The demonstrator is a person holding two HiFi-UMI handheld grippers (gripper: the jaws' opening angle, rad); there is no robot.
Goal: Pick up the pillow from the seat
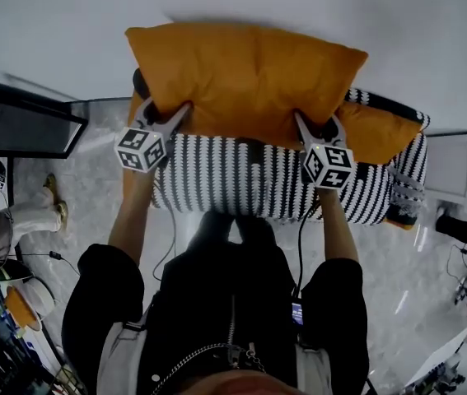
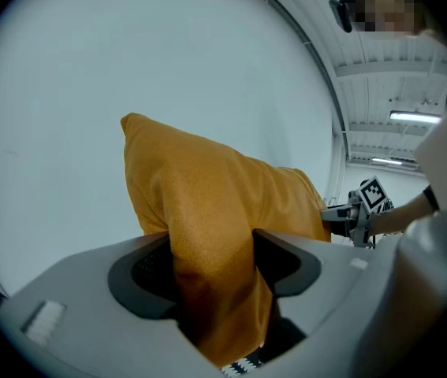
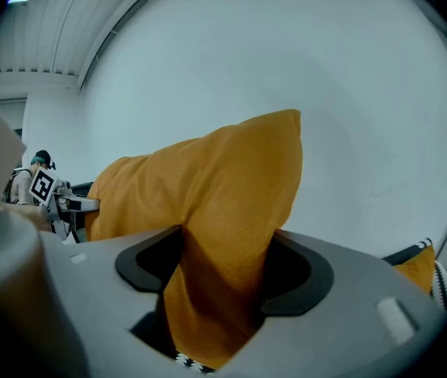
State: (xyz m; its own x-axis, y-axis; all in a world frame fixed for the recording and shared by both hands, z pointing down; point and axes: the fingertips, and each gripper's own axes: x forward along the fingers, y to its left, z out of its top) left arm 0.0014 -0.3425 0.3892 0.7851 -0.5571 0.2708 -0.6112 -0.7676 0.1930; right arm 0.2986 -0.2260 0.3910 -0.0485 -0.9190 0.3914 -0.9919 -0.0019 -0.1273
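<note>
An orange pillow (image 1: 245, 76) hangs above the black-and-white patterned seat (image 1: 249, 179), held by its lower edge at two places. My left gripper (image 1: 185, 109) is shut on the pillow's left part; in the left gripper view the orange fabric (image 2: 207, 235) is pinched between the jaws. My right gripper (image 1: 299, 120) is shut on the right part, and the right gripper view shows the pillow (image 3: 231, 211) squeezed between its jaws too. The other gripper (image 2: 365, 203) shows at the far side of the pillow.
A second orange cushion (image 1: 377, 134) lies on the seat at the right. A dark-framed panel (image 1: 19, 122) stands on the floor at the left, a white box (image 1: 451, 167) at the right. A white wall rises behind the seat. Cables and gear lie on the floor.
</note>
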